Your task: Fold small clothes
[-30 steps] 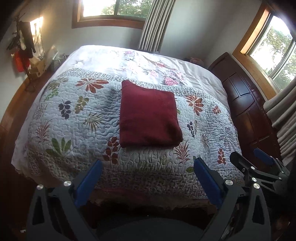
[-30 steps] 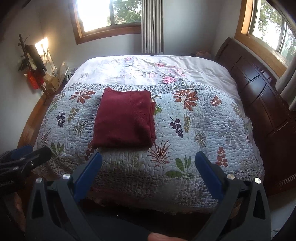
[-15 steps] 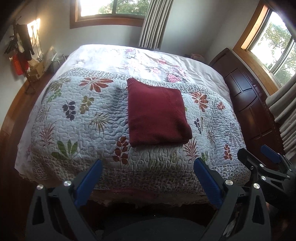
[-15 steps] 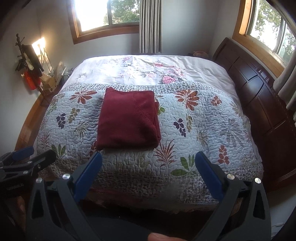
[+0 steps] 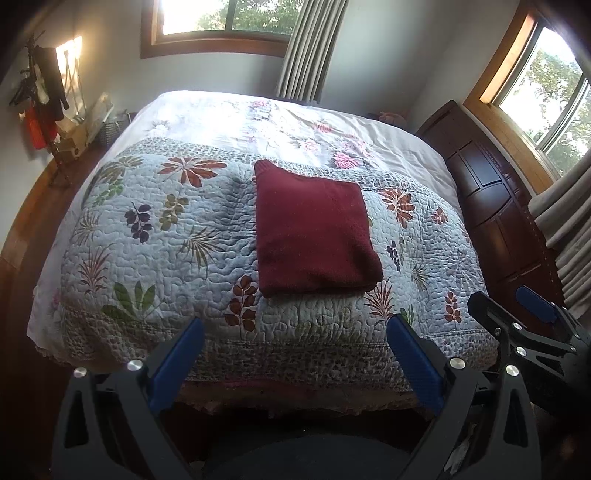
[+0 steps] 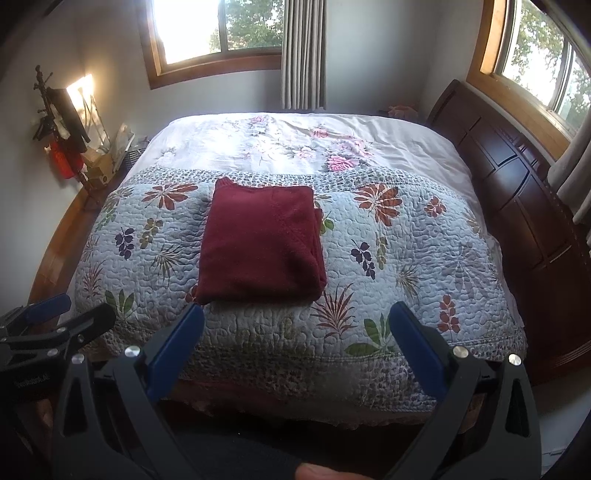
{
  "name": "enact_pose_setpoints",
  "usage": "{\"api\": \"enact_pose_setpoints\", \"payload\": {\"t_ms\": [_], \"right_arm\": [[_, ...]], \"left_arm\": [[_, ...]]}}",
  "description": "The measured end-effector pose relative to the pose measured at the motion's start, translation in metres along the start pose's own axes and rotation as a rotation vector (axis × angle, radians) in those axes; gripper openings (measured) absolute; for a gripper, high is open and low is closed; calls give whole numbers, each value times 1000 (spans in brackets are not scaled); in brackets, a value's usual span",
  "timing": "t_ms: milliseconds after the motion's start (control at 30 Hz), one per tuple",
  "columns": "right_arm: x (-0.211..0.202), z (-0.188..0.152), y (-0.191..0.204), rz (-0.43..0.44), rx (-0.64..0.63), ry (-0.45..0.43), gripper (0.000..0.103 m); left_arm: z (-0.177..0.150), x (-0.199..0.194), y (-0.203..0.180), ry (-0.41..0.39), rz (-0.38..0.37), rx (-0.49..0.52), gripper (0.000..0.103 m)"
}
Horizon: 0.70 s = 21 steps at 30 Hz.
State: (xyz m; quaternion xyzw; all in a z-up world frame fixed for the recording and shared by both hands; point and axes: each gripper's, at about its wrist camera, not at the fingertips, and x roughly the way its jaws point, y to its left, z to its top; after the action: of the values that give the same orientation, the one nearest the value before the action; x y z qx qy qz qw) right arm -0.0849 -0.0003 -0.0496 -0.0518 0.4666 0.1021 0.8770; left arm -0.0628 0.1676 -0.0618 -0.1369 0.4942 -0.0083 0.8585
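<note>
Since the earlier frames I have brought both units slightly nearer the bed, so the folded garment sits lower and larger in each view; the garment itself has not shifted. The bed [image 5: 122,258] carries a pale quilt [image 6: 388,258] printed with leaves and flowers, over a white floral sheet [image 6: 280,140] toward the far edge. A dark wooden headboard [image 6: 517,206] stands along the right side, below a wood-framed window [image 6: 546,66]; a second window [image 6: 221,33] and grey curtain [image 6: 303,55] occupy the far wall, and a rack of hanging items [image 5: 40,103] stands at far left. The dark red folded garment [image 5: 314,229] lies flat near the quilt's centre, touched by neither tool. My left hand-held gripper [image 5: 291,354] hovers off the near edge of the bed, blue pads spread wide and empty. My right hand-held gripper [image 6: 295,347] is level beside it, likewise spread wide and empty, apart from the garment.
</note>
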Motion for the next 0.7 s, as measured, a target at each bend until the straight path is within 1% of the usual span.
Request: {"api": "enact_pose_setpoints", "payload": {"t_ms": [700], "right_arm": [[6,6,4,9,-25,-8,100]], "left_arm": [[7,2,0,-15,29,9,99]]}}
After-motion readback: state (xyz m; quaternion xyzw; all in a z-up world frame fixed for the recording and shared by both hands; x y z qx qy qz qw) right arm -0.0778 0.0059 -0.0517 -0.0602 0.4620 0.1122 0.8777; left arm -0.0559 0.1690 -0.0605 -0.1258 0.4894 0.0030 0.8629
